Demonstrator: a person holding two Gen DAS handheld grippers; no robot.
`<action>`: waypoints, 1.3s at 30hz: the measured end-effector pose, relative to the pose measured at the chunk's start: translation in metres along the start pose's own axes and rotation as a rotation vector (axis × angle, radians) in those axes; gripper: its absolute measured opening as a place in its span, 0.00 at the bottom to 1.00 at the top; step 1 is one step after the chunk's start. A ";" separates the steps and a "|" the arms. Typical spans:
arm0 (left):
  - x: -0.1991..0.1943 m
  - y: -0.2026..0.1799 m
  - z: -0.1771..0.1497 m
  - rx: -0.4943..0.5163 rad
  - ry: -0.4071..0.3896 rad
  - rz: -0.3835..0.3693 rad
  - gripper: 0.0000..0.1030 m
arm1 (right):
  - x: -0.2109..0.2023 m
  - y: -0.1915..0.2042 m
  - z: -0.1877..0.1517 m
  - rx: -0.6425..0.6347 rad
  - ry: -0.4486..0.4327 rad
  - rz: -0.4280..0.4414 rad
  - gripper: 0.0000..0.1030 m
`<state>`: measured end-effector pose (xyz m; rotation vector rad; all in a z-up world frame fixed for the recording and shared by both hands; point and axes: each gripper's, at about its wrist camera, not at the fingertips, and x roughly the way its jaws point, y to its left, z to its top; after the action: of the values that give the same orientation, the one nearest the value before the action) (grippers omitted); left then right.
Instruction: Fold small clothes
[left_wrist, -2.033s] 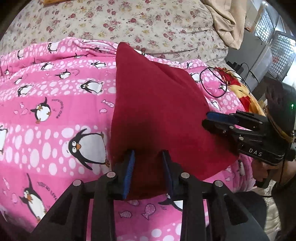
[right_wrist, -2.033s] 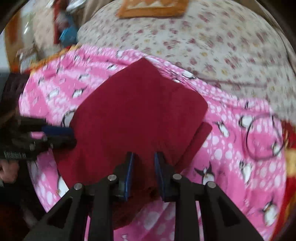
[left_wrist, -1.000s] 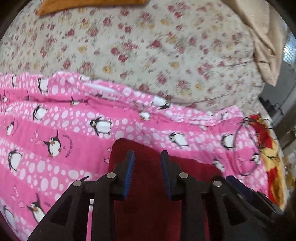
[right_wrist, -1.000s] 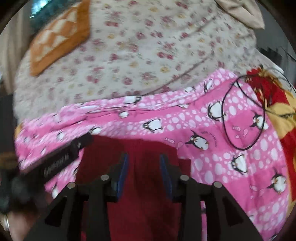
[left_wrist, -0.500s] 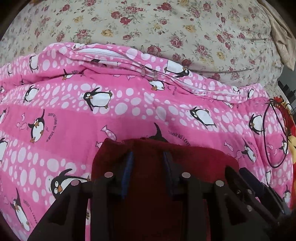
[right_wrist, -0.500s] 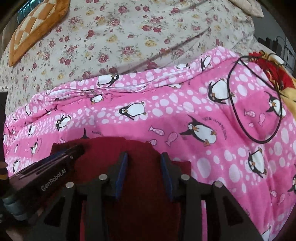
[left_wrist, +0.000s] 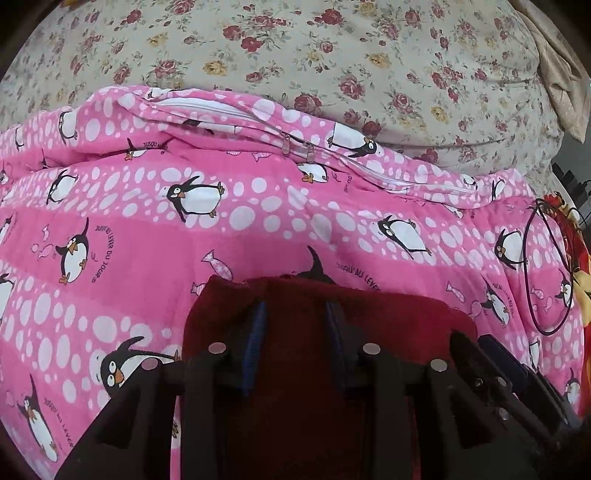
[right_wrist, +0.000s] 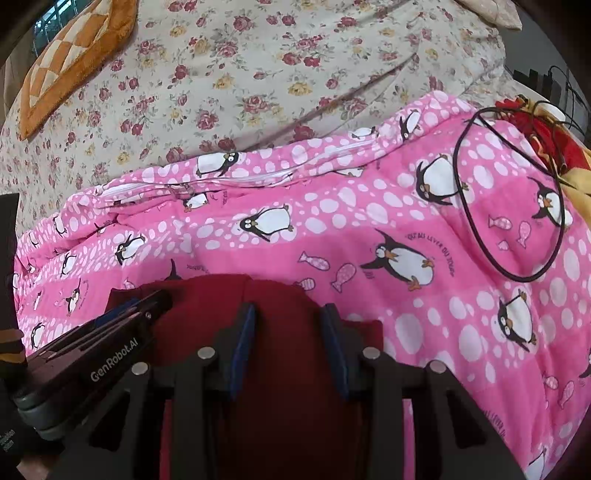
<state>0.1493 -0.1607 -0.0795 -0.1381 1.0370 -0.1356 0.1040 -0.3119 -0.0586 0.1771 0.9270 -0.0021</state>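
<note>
Red garment (left_wrist: 391, 314) was grasped by the left tool (left_wrist: 293, 312) and the right tool (right_wrist: 288, 312); pink blanket (left_wrist: 258, 229) was seen ahead of both.

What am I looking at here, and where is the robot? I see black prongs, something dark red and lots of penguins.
There is no robot. A person holds a pair of tongs in each hand, and each pair carries a wide-angle camera looking along its two fingers. One picture comes from the left tongs, the other from the right tongs; the black prongs at the bottom are those fingers. Both are low over a bed with a floral sheet and a pink penguin blanket. On the blanket lies a dark red cloth, the thing to be folded. It sits between the fingers of both tongs. The left pair seems to pinch it; whether the right pair grips, I cannot tell.
</note>
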 end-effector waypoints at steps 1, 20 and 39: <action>0.000 0.000 0.000 0.001 0.000 0.000 0.13 | 0.000 0.000 0.000 0.001 0.000 0.000 0.38; -0.001 0.000 0.000 0.003 -0.004 0.005 0.13 | -0.001 0.001 0.000 0.000 0.000 -0.004 0.38; -0.001 0.000 -0.001 0.015 -0.008 0.014 0.13 | -0.002 0.001 -0.001 0.003 -0.001 0.001 0.38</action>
<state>0.1481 -0.1609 -0.0787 -0.1178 1.0287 -0.1302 0.1021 -0.3107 -0.0574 0.1800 0.9259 -0.0027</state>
